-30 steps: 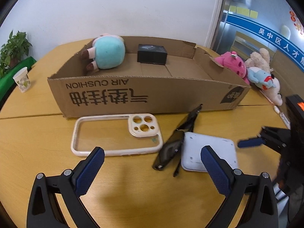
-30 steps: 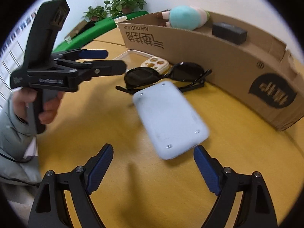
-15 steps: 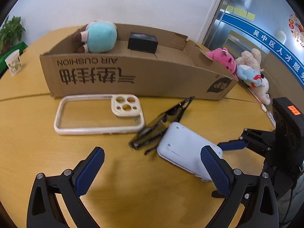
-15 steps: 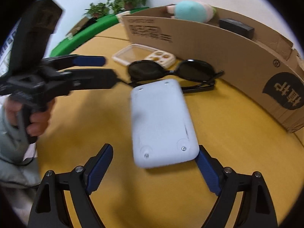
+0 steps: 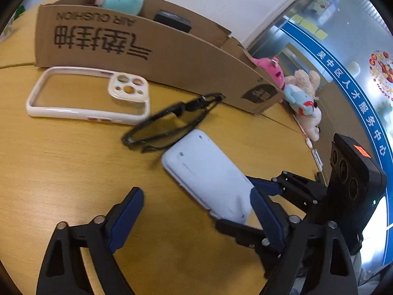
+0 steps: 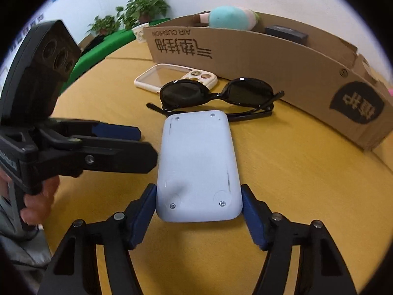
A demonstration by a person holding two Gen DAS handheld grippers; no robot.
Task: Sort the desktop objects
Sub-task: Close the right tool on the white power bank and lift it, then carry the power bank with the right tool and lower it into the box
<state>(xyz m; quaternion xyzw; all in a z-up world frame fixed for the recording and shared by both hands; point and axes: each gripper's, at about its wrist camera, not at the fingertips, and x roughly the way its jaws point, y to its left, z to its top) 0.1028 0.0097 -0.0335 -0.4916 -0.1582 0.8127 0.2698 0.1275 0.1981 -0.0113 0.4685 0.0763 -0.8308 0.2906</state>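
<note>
The right gripper (image 6: pixel 199 206), jaws just closing, clamps the white device (image 6: pixel 199 164); sunglasses (image 6: pixel 218 95) at twelve o'clock. The left gripper (image 5: pixel 196 209), closing too, stands apart, empty.

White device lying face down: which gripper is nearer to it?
Right. The right gripper has closed its pads against the white device's near end; the left gripper sits beside it, empty.

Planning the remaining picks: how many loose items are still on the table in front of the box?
3. The phone case lies nearest the cardboard box, the sunglasses beside it, the white device between the right gripper pads. Others may lie out of view.
</note>
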